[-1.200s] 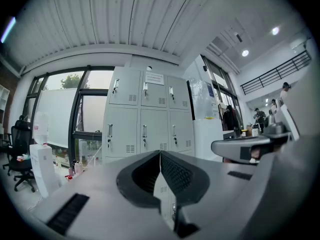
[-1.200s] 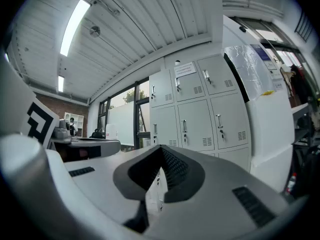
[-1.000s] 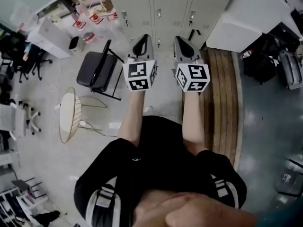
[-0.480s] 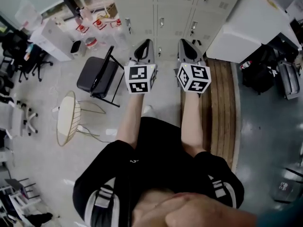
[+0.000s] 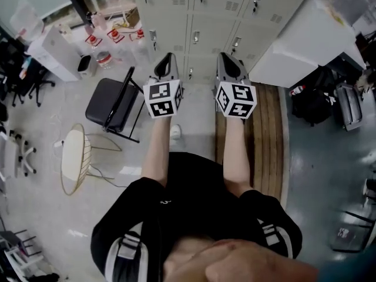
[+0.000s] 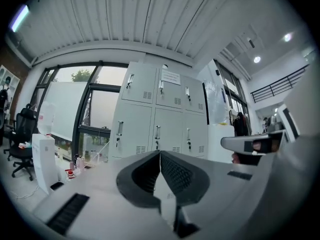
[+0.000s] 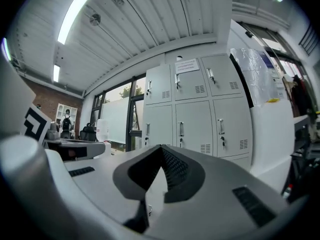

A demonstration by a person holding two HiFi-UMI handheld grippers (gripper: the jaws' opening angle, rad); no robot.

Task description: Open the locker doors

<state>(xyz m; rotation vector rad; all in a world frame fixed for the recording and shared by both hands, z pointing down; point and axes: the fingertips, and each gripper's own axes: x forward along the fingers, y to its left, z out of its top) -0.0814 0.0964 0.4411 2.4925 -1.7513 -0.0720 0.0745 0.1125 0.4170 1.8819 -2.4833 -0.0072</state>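
A bank of pale grey lockers (image 5: pixel 202 16) stands ahead, three columns wide, every door closed with a small handle. It also fills the left gripper view as lockers (image 6: pixel 160 119) and the right gripper view as lockers (image 7: pixel 195 114). My left gripper (image 5: pixel 167 60) and right gripper (image 5: pixel 226 59) are held side by side, pointing at the lockers and well short of them. Both are shut with tips meeting and nothing between them, as the left gripper (image 6: pixel 160 153) and right gripper (image 7: pixel 162 147) views show.
A black folding chair (image 5: pixel 114 101) stands to the left, a round wire-frame table (image 5: pixel 73 157) nearer me. A large white cabinet (image 5: pixel 299 37) sits right of the lockers, with a wooden slat platform (image 5: pixel 267 140) below it. Bottles and boxes (image 5: pixel 111 34) crowd the left corner.
The head view has shifted so more of the lockers shows at the top. Both grippers have moved slightly left and up in the frame, still shut.
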